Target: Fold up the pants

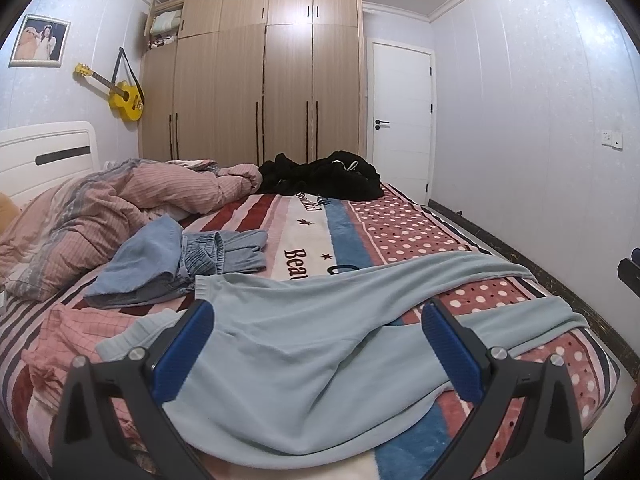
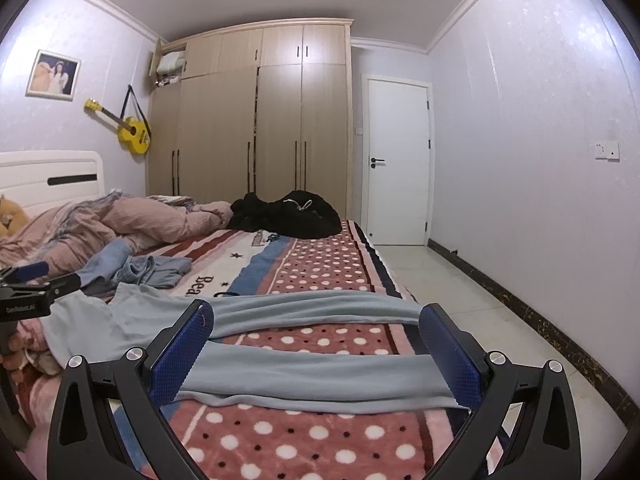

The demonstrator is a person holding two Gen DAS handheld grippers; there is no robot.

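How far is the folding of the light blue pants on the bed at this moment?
Done: the light blue pants lie spread on the bed, legs apart, no fold visible. In hand: nothing; the left gripper hovers open over the waist part, and the right gripper hovers open over the legs. Left: every fold. The blue-grey clothes behind look bunched, and the black clothes lie in a heap.

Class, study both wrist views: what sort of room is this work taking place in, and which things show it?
Almost certainly a home bedroom: a bed with a headboard and rumpled duvet, and a tall wooden wardrobe against the far wall.
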